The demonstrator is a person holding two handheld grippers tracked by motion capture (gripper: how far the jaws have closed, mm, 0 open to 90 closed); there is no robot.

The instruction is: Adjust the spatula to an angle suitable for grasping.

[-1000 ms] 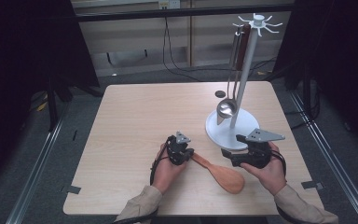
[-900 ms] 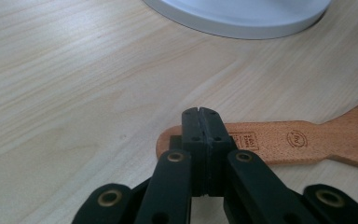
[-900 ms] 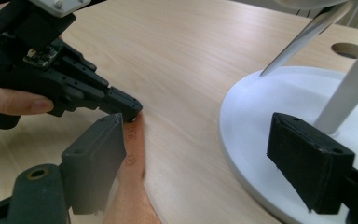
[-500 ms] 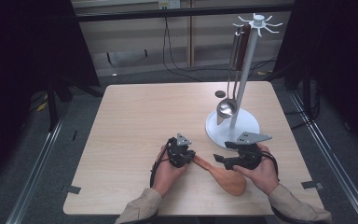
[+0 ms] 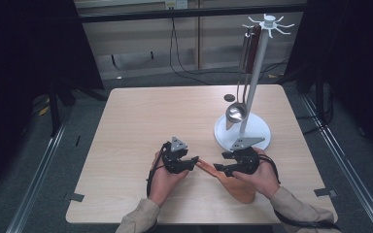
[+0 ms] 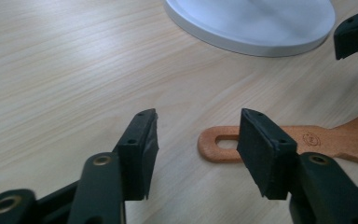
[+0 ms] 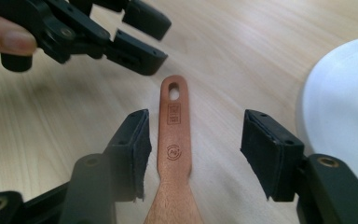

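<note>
Your right gripper (image 7: 193, 156) has its fingers apart, straddling the handle of the wooden spoon (image 7: 174, 140) without contact. The spoon lies flat on the bench (image 5: 141, 121). Your left gripper (image 6: 198, 147) has its fingers apart just beside the handle's end.

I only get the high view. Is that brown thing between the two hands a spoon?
Observer: A wooden spoon; its handle end has a hanging hole.
Operator: Is either gripper squeezing it?
Observer: No. The right gripper has its jaws open on either side of the handle, not touching.
Operator: And the left one?
Observer: The left gripper is open too, with the handle's holed tip partly behind one of its jaws.
</note>
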